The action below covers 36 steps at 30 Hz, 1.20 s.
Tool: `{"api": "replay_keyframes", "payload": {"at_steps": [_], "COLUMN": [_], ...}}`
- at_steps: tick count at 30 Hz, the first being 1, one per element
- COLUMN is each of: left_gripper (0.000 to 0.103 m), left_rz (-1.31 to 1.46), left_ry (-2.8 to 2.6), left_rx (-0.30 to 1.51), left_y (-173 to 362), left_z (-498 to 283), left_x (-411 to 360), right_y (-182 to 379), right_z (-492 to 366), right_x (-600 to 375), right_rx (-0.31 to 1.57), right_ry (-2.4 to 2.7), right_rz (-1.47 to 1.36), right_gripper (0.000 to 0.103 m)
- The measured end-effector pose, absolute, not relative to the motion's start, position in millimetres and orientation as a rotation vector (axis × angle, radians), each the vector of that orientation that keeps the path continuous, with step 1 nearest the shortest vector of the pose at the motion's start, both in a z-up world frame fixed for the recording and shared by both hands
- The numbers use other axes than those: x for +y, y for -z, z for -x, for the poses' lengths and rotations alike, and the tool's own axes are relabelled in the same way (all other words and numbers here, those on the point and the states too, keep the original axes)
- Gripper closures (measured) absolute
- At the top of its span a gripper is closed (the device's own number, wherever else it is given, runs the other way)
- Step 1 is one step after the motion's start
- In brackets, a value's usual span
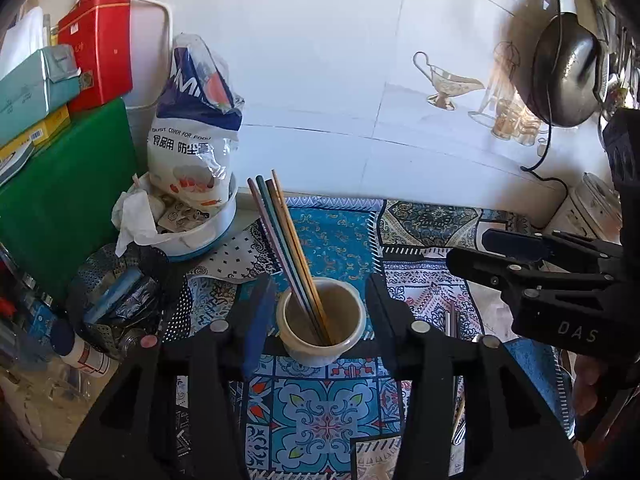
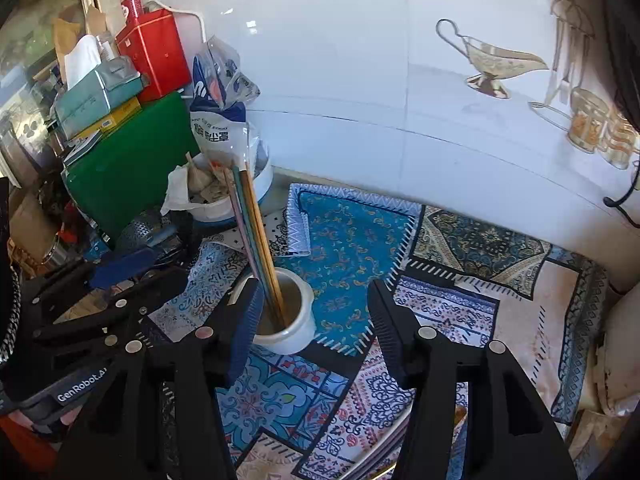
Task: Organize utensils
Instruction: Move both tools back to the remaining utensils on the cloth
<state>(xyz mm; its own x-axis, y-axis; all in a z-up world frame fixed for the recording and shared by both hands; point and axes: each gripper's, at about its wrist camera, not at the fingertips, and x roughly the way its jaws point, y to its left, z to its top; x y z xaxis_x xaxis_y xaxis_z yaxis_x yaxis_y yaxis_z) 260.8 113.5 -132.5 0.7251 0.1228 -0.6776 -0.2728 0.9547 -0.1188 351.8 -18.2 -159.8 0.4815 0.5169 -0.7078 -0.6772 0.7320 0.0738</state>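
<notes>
A cream cup point(image 1: 320, 346) stands on the patterned mat point(image 1: 332, 236), with several coloured chopsticks point(image 1: 280, 232) leaning out of it to the upper left. My left gripper point(image 1: 320, 294) is open; the cup shows between its fingers, but the pads are clear of it. My right gripper point(image 1: 472, 248) reaches in from the right. In the right wrist view the cup point(image 2: 302, 330) and chopsticks point(image 2: 254, 224) sit just inside the left finger of the open right gripper point(image 2: 314, 296), untouched. The left gripper point(image 2: 156, 270) is at the left. Thin utensil handles point(image 1: 452, 320) lie on the mat.
A white bowl point(image 1: 200, 240) holding a plastic bag and tissue stands behind the cup on the left. A green board point(image 1: 68, 184), a red tin point(image 1: 100, 48), a tissue box and a perforated metal strainer point(image 1: 120, 280) crowd the left. A dark pan point(image 1: 568, 72) hangs on the tiled wall.
</notes>
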Motion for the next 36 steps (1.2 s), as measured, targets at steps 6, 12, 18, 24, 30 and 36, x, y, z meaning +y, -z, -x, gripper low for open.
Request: {"api": "replay_keyframes", "payload": {"at_steps": [6, 12, 18, 24, 30, 36], "left_gripper": [0.037, 0.036, 0.036, 0.036, 0.051, 0.082], "left_rz": [0.179, 0.142, 0.103, 0.084, 0.055, 0.055], "left_ry": [-0.170, -0.116, -0.032, 0.042, 0.082, 0.130], "left_rx": [0.734, 0.808, 0.938, 1.069, 1.213, 1.305], "left_y": [123, 143, 187, 238, 292, 318], "left_z": [-262, -277, -304, -328, -350, -364], "left_x": [82, 49, 11, -22, -40, -46], "right_y": [160, 176, 213, 252, 285, 308], "right_z": [-345, -345, -345, -343, -340, -341], "right_x": [-67, -119, -167, -203, -229, -231], "right_rx": [0.763, 0.806, 0.905, 1.018, 1.113, 1.171], "right_ry": [-0.649, -0.538, -0.422, -0.337, -0.293, -0.301], "right_rz": [0.192, 0.142, 0.096, 0.054, 0.003, -0.032], "right_gripper": [0.049, 0.048, 0.048, 0.048, 0.048, 0.048]}}
